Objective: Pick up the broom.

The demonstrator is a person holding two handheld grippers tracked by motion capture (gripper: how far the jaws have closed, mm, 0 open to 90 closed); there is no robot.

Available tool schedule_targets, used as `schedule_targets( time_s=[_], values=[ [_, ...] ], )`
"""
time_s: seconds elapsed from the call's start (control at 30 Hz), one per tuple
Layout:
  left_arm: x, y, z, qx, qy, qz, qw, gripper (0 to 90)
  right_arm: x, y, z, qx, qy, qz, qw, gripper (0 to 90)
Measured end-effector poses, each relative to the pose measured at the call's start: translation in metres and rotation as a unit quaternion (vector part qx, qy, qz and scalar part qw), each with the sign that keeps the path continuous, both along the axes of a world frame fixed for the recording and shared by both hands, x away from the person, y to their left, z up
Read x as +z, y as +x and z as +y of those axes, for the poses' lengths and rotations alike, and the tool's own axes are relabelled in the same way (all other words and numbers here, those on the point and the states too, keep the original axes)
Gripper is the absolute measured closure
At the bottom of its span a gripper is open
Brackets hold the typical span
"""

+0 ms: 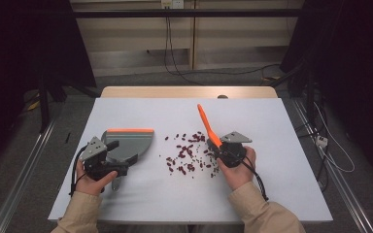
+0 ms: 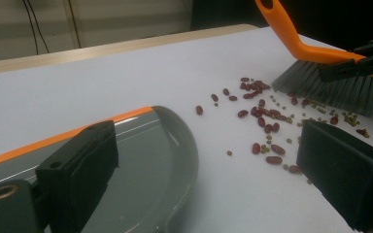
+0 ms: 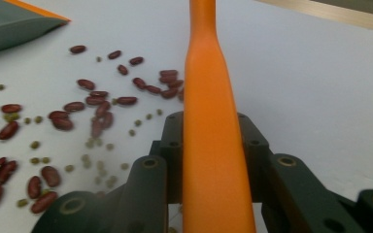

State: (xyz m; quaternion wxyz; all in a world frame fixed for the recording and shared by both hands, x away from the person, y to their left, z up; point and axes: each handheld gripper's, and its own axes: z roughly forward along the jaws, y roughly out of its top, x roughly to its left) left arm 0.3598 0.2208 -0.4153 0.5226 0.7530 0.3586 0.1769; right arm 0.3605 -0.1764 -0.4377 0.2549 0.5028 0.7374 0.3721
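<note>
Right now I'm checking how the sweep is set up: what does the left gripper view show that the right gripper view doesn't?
Left gripper view alone: the brush's grey bristles resting on the table among the beans, and the dustpan's curved grey tray between the left gripper's black jaws. Right gripper view alone: the right gripper clamped on the orange brush handle. Both share the scattered red beans, small green beans, the dustpan's orange edge and the white table.

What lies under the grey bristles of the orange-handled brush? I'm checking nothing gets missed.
Small green beans and red beans lie at the orange-handled brush's grey bristles; any beneath them are hidden.
</note>
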Motion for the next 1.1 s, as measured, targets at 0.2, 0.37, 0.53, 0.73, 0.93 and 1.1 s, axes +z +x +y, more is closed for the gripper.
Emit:
schedule_targets(
  time_s=[0.2, 0.37, 0.53, 0.73, 0.93, 1.1],
  values=[
    [-0.001, 0.0, 0.002, 0.002, -0.004, 0.003, 1.0, 7.9, 0.01, 0.004, -0.006, 0.022, 0.018, -0.024, 0.9993, 71.4],
    [-0.002, 0.001, 0.002, 0.0, -0.004, 0.006, 1.0, 7.9, 0.012, 0.03, -0.023, 0.031, 0.04, -0.029, 0.9983, 71.3],
    [-0.003, 0.002, 0.002, 0.001, -0.004, 0.01, 0.9999, 7.8, 0.007, 0.067, -0.024, 0.06, 0.043, -0.034, 0.9967, 71.3],
    [-0.004, 0.003, 0.006, 0.007, -0.006, 0.013, 0.9999, 7.8, -0.005, 0.105, -0.015, 0.1, 0.036, -0.033, 0.9937, 71.3],
    [-0.005, 0.003, 0.011, 0.013, -0.004, 0.016, 0.9998, 7.8, -0.007, 0.109, -0.01, 0.102, 0.034, -0.004, 0.9942, 68.9],
    [-0.006, 0.003, 0.01, 0.014, 0.002, 0.016, 0.9998, 7.8, 0.008, 0.109, -0.008, 0.092, 0.014, 0.017, 0.9955, 60.3]
  ],
)
